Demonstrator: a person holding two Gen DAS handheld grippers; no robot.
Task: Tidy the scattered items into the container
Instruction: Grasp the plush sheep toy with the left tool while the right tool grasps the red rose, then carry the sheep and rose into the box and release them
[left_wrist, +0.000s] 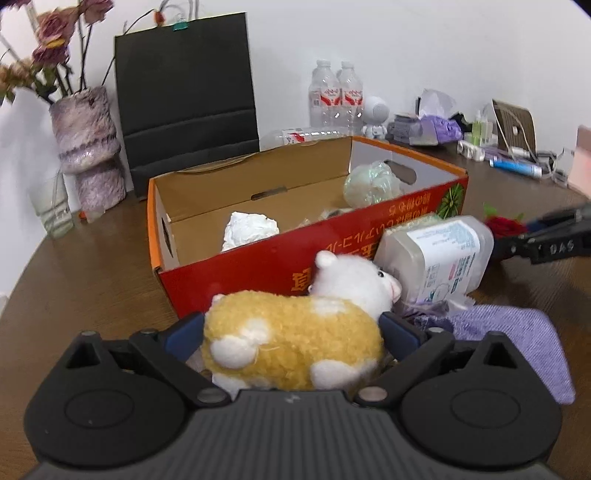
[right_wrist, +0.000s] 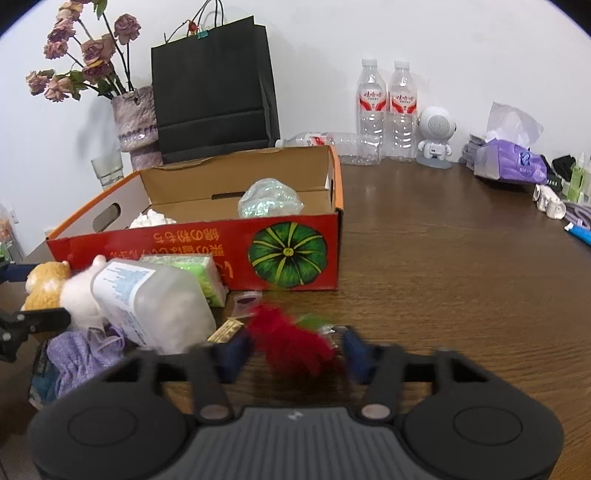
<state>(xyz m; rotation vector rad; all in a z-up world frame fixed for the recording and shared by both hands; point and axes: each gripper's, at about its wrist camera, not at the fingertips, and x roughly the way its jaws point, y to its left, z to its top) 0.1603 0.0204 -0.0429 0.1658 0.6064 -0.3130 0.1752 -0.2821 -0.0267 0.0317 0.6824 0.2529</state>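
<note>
the yellow-and-white plush sheep toy (left_wrist: 295, 332) lies on the brown wooden counter (right_wrist: 461, 277) just in front of the red cardboard box with a green pumpkin print (right_wrist: 288, 258), clamped between the blue pads of the left tongs (left_wrist: 293, 330). a clear plastic jar with a printed label (left_wrist: 439, 254) lies tipped against its white head. the right tongs (right_wrist: 295, 350) stand apart around a blurred red fuzzy flower (right_wrist: 291, 339), seemingly not gripping it. inside the box sit a crumpled white tissue (left_wrist: 251, 229) and a clear plastic wad (left_wrist: 369, 184).
</note>
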